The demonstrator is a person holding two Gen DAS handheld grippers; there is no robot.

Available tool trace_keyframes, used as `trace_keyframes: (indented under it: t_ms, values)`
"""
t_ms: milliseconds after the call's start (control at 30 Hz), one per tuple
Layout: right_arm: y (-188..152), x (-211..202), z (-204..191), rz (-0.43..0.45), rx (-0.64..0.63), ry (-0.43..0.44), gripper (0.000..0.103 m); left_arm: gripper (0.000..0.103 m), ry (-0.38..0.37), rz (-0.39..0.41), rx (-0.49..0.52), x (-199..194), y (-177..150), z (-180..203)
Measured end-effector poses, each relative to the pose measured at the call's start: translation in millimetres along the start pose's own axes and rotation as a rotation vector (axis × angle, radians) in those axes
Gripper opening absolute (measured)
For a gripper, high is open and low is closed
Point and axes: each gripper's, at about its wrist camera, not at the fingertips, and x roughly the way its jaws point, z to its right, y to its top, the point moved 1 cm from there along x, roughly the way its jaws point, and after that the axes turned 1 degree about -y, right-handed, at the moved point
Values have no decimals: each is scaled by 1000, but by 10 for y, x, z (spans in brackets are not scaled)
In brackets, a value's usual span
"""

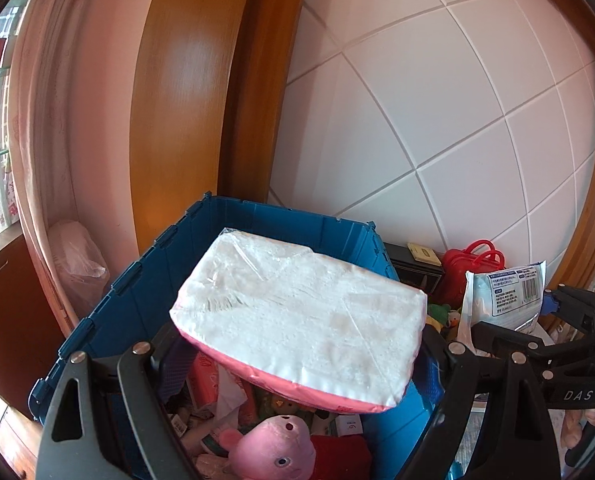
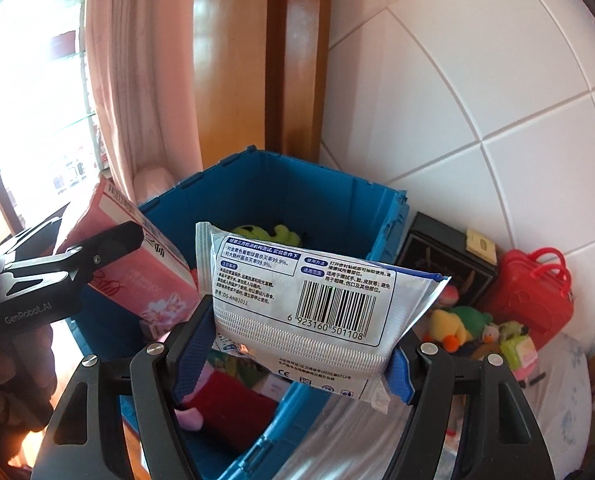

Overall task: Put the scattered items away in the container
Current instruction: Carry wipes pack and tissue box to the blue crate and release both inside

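Observation:
My left gripper (image 1: 297, 360) is shut on a white and pink tissue pack (image 1: 297, 312), held flat above the open blue crate (image 1: 137, 292). Inside the crate lie a pink pig plush (image 1: 273, 448) and several small packs. In the right wrist view my right gripper (image 2: 297, 352) is shut on a silver-white wet wipes pack (image 2: 309, 292) with a barcode, over the crate's (image 2: 297, 184) near right corner. The left gripper (image 2: 121, 244) shows at the left there, clamping the tissue pack (image 2: 145, 272). The right gripper (image 1: 513, 316) with the wipes pack (image 1: 505, 292) appears at the right of the left wrist view.
To the right of the crate lie a black box (image 2: 441, 256), a red toy suitcase (image 2: 533, 288) and small plush toys (image 2: 453, 328) on a white cloth (image 2: 557, 400). A white tiled wall, a wooden frame (image 2: 297, 80) and a pink curtain (image 2: 137, 80) stand behind.

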Motion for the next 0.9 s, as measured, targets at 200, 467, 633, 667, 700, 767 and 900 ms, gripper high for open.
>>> trace_keyframes:
  t_ms: [200, 467, 633, 667, 700, 767, 900]
  values:
    - [117, 126, -132, 2, -10, 30, 73, 88, 30, 12, -17, 45, 97, -200]
    - [189, 288, -221, 5, -17, 48, 73, 88, 50, 13, -18, 100, 137, -348]
    - [236, 324, -281, 11, -18, 83, 74, 90, 37, 21, -49, 105, 170, -411]
    - [245, 323, -297, 15, -17, 111, 77, 91, 28, 21, -70, 105, 180, -435]
    - [248, 306, -280, 36, -11, 128, 81, 95, 21, 21, -89, 108, 189, -458]
    - [257, 240, -271, 85, -2, 116, 103, 101, 27, 35, -95, 88, 201, -473]
    - [240, 223, -244, 76, -9, 102, 102, 102, 31, 47, -81, 50, 211, -454]
